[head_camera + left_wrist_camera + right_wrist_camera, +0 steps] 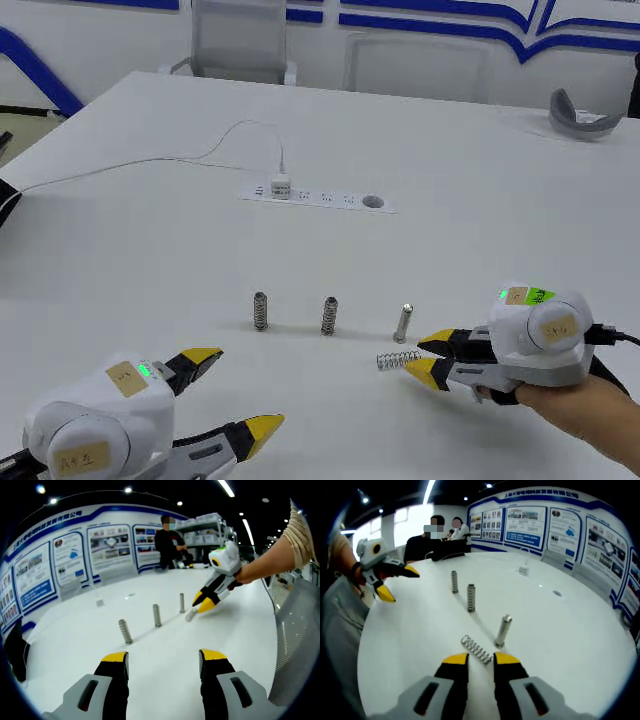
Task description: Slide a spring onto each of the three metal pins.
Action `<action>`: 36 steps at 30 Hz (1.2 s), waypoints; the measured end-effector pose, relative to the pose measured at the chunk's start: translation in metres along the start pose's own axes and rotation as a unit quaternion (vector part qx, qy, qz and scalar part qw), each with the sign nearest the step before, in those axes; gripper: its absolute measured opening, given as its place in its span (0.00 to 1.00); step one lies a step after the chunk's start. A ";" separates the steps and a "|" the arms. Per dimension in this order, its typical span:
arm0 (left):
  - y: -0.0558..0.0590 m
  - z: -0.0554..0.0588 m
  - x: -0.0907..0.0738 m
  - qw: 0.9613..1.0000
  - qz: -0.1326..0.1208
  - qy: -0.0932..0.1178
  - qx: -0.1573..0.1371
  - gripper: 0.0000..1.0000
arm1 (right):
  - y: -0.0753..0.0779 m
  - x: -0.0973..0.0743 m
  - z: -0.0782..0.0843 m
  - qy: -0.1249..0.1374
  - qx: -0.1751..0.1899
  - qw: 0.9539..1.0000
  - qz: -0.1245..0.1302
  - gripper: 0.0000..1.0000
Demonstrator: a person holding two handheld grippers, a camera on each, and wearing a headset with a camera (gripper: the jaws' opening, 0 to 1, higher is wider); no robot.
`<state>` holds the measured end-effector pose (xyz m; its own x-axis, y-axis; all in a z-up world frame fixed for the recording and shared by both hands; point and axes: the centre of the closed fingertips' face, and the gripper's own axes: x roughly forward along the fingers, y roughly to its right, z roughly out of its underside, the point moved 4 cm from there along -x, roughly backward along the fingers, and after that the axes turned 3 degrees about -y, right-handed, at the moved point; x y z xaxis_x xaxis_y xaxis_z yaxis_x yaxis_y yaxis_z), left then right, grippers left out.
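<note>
Three metal pins stand in a row on the white table (140, 250). The left pin (260, 311) (125, 631) (454, 581) and the middle pin (329, 315) (157, 615) (471, 598) each carry a spring. The right pin (403, 322) (182, 602) (503, 630) is bare. A loose spring (398, 359) (191, 614) (475, 649) lies flat beside it, its near end at the tips of my right gripper (430, 357) (202, 601) (481, 659), whose jaws stand a little apart. My left gripper (235, 392) (165, 657) (400, 584) hovers wide open near the front left, holding nothing.
A white power strip (318, 197) with a plug and a cable lies farther back on the table. A grey curved object (580, 115) rests at the far right. Chairs (240, 40) stand behind the table. People (432, 542) sit at another table.
</note>
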<state>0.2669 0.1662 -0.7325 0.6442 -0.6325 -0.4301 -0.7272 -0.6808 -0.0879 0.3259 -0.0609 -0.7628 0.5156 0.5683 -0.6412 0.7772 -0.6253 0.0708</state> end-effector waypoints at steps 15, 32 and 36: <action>-0.001 0.003 0.003 1.000 0.002 -0.008 0.006 0.57 | -0.002 0.005 0.004 -0.015 0.008 1.000 -0.025 0.18; 0.000 -0.009 0.031 0.999 0.023 -0.010 0.031 0.57 | -0.011 0.007 0.010 -0.022 0.011 0.999 -0.041 0.17; 0.004 -0.009 0.031 0.999 0.029 -0.011 0.034 0.57 | -0.012 0.007 0.010 -0.023 0.010 0.999 -0.043 0.15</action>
<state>0.2866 0.1406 -0.7382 0.5951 -0.6623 -0.4553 -0.7785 -0.6157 -0.1218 0.3163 -0.0551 -0.7757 0.4291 0.5954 -0.6793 0.8102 -0.5861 -0.0019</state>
